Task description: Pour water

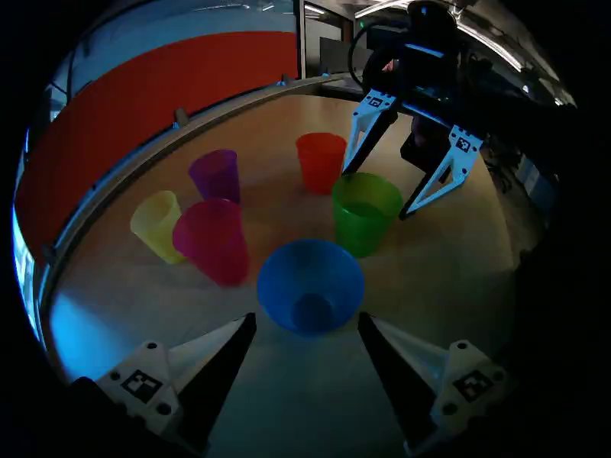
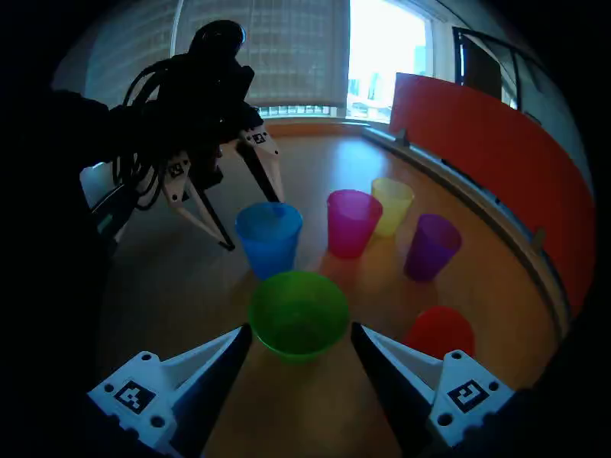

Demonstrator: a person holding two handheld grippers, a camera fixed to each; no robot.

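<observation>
Left gripper [image 1: 305, 319] spread, flanking the translucent, tapered blue plastic cup [image 1: 309, 284]; right gripper [image 2: 299, 330] spread beside the green cup [image 2: 298, 309], at blue's one o'clock on the smooth wooden table [image 1: 458, 267]

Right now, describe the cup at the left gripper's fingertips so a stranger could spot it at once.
On the table beside the red panel, six cups stand in a cluster. The one at the open tips of the left gripper is the blue cup. It is the only blue one, flanked by a pink cup and a green cup.
</observation>
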